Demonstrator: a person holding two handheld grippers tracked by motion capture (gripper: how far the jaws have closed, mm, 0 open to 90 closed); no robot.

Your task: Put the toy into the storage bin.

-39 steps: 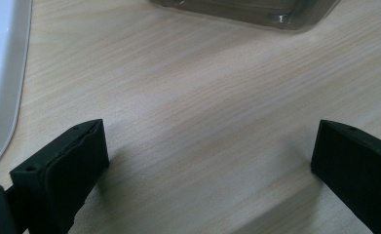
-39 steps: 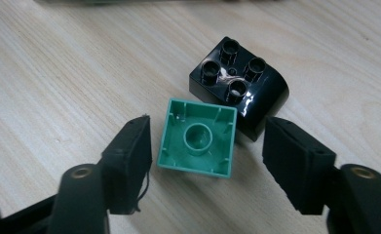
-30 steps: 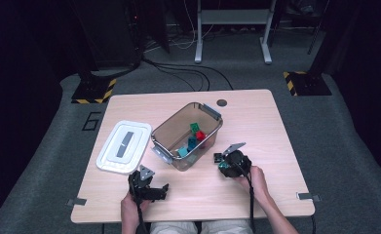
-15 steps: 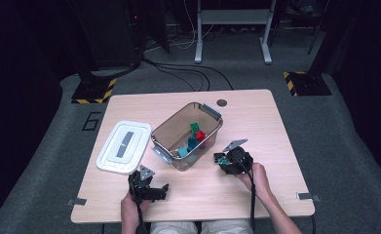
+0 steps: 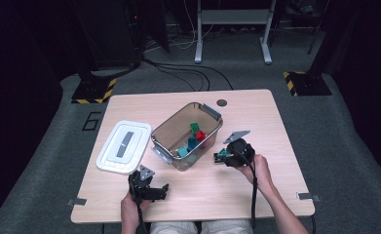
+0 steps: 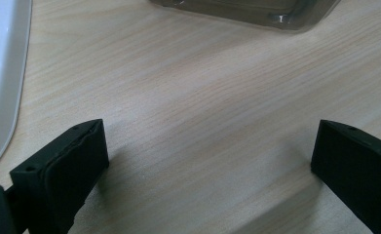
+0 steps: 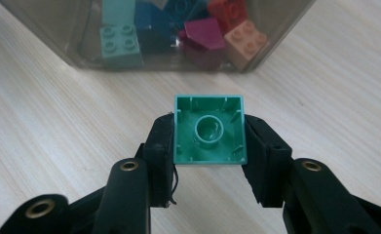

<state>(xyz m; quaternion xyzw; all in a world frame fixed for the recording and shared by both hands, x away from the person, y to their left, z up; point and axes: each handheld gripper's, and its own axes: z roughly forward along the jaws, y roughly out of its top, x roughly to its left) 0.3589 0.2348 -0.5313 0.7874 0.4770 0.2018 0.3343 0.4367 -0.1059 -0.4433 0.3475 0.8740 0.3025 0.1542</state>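
Right gripper (image 7: 208, 131): clamped on a green building brick (image 7: 209, 129) — one pad on each side wall, hollow underside facing the camera; in the high view the gripper (image 5: 223, 156) sits at about 4 o'clock from the bin.
Green building brick: held clear of the tabletop, just beside the near wall of the bin, outside it (image 5: 222, 154).
Left gripper (image 6: 207, 156): jaws spread wide with nothing between them, only bare wood; in the high view it (image 5: 160, 191) lies at about 7 o'clock from the bin, near the table's front edge.
Clear plastic bin (image 5: 164, 135): open-topped, at the table's centre, holding loose bricks — teal (image 7: 120, 45), red (image 7: 231, 10), magenta (image 7: 205, 35) and peach (image 7: 245, 41) seen through its wall.
White lid (image 5: 124, 147): flat on the table at 9 o'clock from the bin, just beside it.
Wooden table (image 5: 256, 117): light grain, a dark round grommet (image 5: 221, 103) at 12 o'clock.
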